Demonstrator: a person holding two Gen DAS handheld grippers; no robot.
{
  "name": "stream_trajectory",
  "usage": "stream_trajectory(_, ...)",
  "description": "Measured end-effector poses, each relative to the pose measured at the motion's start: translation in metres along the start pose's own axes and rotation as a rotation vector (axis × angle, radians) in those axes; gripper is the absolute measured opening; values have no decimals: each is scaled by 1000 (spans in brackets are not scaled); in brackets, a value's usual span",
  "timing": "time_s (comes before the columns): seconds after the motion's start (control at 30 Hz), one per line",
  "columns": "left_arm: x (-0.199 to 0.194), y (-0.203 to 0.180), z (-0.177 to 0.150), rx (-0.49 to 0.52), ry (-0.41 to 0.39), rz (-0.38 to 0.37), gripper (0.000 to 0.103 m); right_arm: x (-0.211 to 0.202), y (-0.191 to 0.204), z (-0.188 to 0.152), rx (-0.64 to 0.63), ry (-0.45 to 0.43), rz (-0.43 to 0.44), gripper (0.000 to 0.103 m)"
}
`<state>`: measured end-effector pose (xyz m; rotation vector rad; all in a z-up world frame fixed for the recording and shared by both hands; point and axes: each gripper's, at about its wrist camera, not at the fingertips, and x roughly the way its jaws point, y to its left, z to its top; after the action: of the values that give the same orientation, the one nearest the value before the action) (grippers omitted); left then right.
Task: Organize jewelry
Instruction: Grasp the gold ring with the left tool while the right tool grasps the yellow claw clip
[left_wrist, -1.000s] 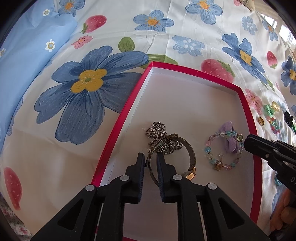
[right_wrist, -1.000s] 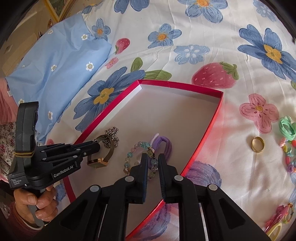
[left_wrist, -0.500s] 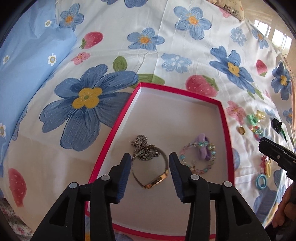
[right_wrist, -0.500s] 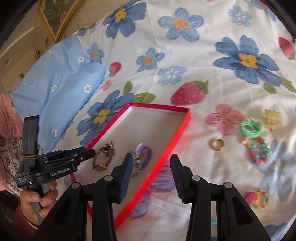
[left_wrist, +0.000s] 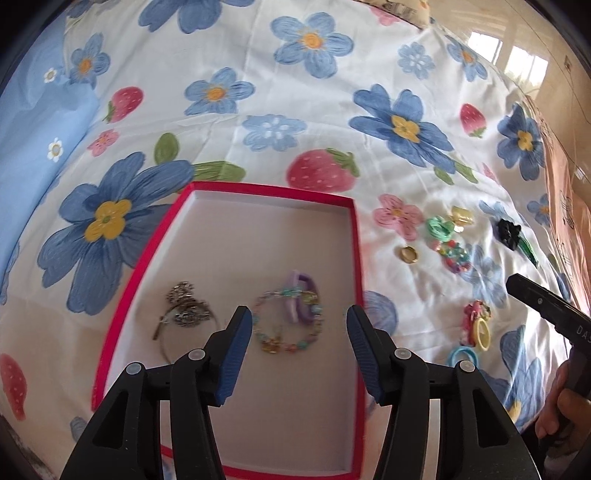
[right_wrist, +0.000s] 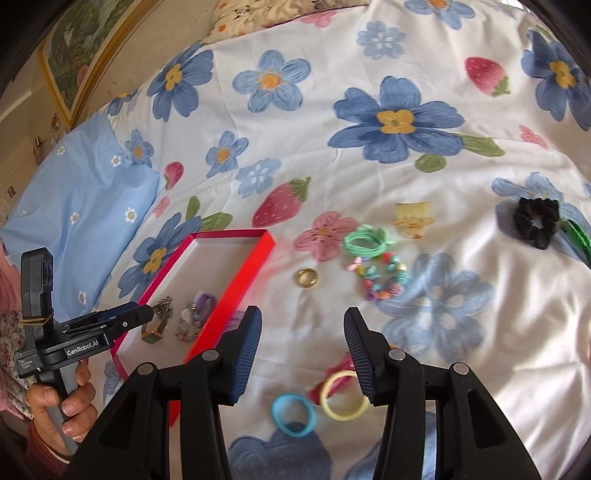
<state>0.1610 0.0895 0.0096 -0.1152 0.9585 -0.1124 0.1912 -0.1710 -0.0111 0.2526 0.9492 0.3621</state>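
A red box (left_wrist: 356, 258) with a white inside lies on the floral bedsheet; it also shows in the right wrist view (right_wrist: 255, 254). Inside lie a watch with a silver chain (left_wrist: 183, 312), a beaded bracelet (left_wrist: 291, 328) and a purple hair tie (left_wrist: 301, 297). My left gripper (left_wrist: 299, 350) is open and empty above the box's near half. My right gripper (right_wrist: 301, 350) is open and empty over the sheet right of the box. A gold ring (right_wrist: 307, 277) lies ahead of it. Blue (right_wrist: 293, 413) and yellow (right_wrist: 343, 395) hair ties lie just under it.
On the sheet right of the box lie a green hair tie (right_wrist: 364, 243), a colourful bead bracelet (right_wrist: 380, 280), a yellow clip (right_wrist: 412, 218), a black scrunchie (right_wrist: 535, 221) and a pink piece (left_wrist: 474, 314). A blue pillow (right_wrist: 74, 210) lies at the left.
My left gripper let go of the watch, opened wide and drew back. My right gripper opened and swung right, from over the box to over the loose jewelry.
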Motion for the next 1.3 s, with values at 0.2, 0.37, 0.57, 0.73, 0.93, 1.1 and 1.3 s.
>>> stream_trajectory(0.2, 7, -25, 7, 43, 9, -26, 53, -7, -22, 0, 35, -11, -25, 48)
stream_trajectory(0.37, 14, -43, 15, 82, 15, -41, 54, -7, -34, 1, 51, -12, -33, 48)
stream_trajectory(0.57, 30, -66, 26, 129, 27, -50, 56, -5, -47, 7, 66, -15, -47, 48)
stream_trajectory(0.73, 48, -84, 34, 172, 47, -53, 56, -1, -59, 15, 75, -14, -61, 48)
stream_trajectory(0.93, 71, -100, 44, 199, 68, -62, 56, 10, -70, 27, 74, -2, -73, 49)
stream_trajectory(1.1, 96, -110, 59, 198, 95, -89, 56, 23, -79, 38, 69, 11, -87, 57)
stream_trajectory(1.3, 126, -123, 79, 199, 107, -114, 56, 40, -93, 54, 72, 18, -91, 57)
